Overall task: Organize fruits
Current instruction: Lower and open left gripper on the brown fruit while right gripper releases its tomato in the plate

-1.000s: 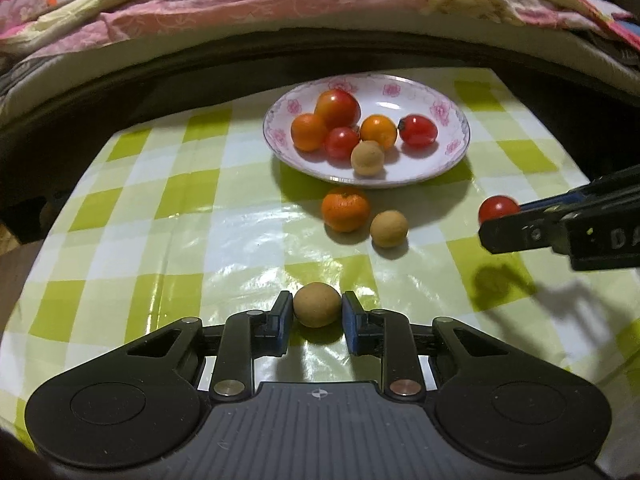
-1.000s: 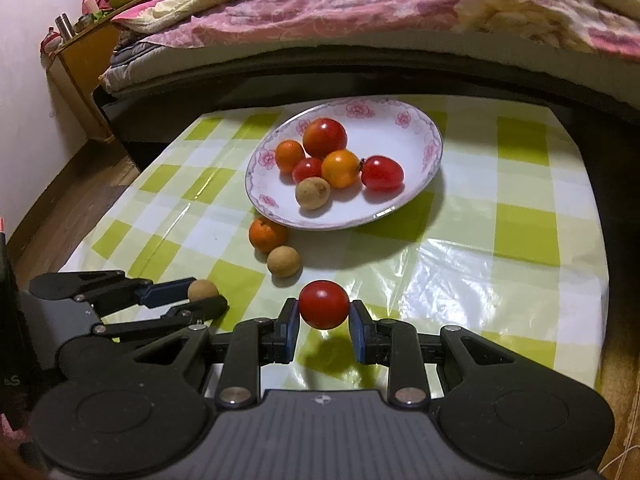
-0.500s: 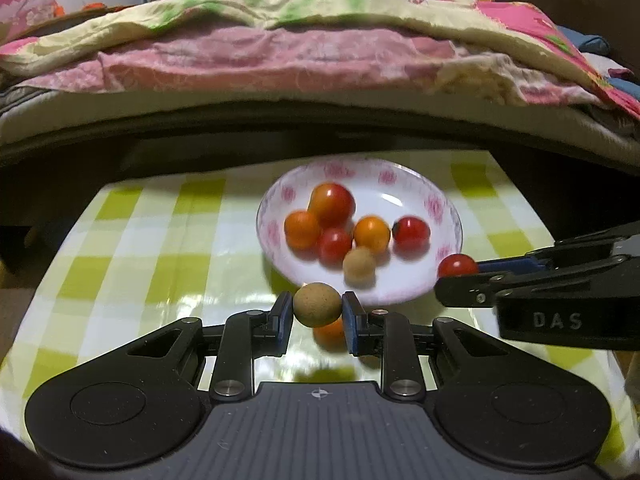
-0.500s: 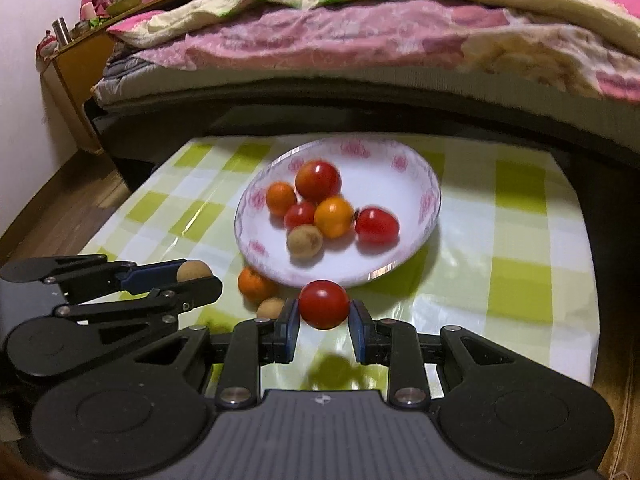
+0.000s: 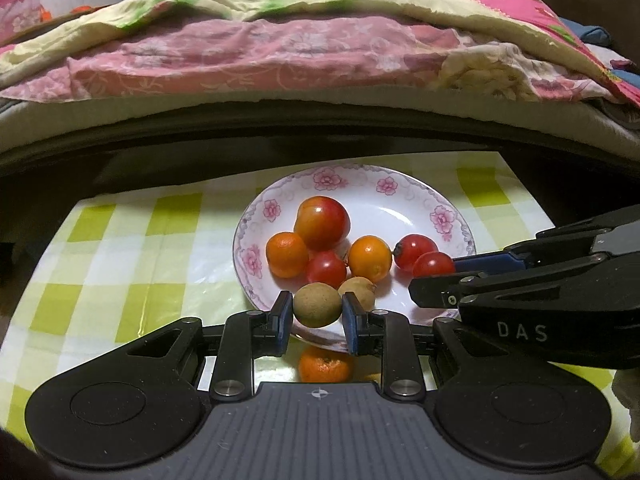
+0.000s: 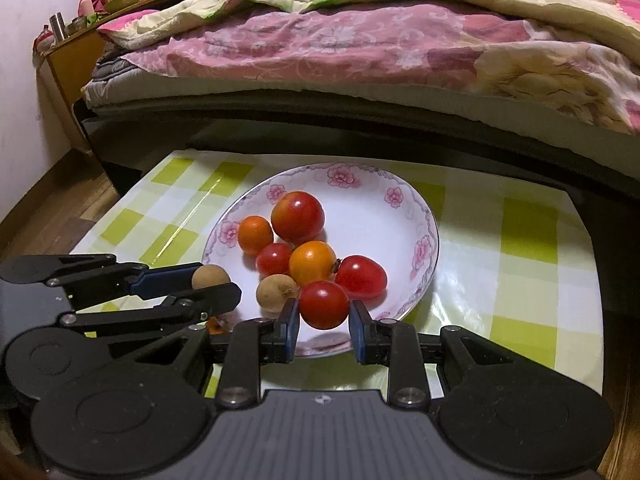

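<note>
My left gripper point(image 5: 316, 305) is shut on a tan longan point(image 5: 317, 305) and holds it above the near rim of the white floral plate point(image 5: 400, 190). My right gripper point(image 6: 323, 311) is shut on a red cherry tomato point(image 6: 324, 304) above the same plate point(image 6: 404, 200). The plate holds several fruits: a big red tomato point(image 5: 322, 222), oranges, cherry tomatoes and a longan point(image 5: 359, 289). A small orange point(image 5: 325, 366) lies on the table just before the plate, under my left gripper. Each gripper shows in the other's view, the right one point(image 5: 434, 274) and the left one point(image 6: 214, 282).
The plate stands on a low table with a green-and-white checked cloth point(image 5: 120, 240). A bed with pink and cream quilts point(image 5: 280, 48) runs along the far edge. A wooden nightstand point(image 6: 68, 60) and wooden floor lie to the left.
Both grippers have risen from the table and moved forward with their fruits, from before the plate to above its near rim. The plate's fruits have not moved.
</note>
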Available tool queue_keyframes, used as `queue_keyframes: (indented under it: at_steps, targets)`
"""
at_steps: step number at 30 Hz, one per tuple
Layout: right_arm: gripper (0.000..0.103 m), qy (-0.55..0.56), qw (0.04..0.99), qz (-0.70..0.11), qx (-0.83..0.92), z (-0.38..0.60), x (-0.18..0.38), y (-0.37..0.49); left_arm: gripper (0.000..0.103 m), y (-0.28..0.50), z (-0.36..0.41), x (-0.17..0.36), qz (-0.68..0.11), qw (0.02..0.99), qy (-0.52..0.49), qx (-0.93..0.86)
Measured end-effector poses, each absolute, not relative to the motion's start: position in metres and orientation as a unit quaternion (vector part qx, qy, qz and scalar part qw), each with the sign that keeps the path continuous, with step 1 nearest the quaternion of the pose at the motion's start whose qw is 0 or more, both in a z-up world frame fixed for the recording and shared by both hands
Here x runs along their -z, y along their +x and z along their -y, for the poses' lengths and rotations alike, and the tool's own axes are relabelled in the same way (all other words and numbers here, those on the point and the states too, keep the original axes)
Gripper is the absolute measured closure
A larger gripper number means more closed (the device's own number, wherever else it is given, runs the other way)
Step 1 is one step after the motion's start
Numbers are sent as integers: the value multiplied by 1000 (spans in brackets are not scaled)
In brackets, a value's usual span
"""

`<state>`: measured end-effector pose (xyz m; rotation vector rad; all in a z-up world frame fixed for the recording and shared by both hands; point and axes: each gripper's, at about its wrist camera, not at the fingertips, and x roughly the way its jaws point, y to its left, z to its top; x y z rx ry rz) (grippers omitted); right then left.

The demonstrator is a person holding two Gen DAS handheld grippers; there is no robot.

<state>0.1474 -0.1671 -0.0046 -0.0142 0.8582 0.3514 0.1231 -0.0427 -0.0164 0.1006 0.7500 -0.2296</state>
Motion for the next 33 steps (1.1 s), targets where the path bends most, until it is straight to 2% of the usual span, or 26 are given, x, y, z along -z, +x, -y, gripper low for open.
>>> queue_keyframes:
  at_steps: [20, 33]
  targets:
    - [73, -28, 887, -427, -175, 164, 20, 170, 69, 138, 43, 23, -370, 922, 55, 104]
    - [71, -19, 897, -410, -165, 169, 11, 171, 53, 138, 38, 11, -357, 928, 47, 98]
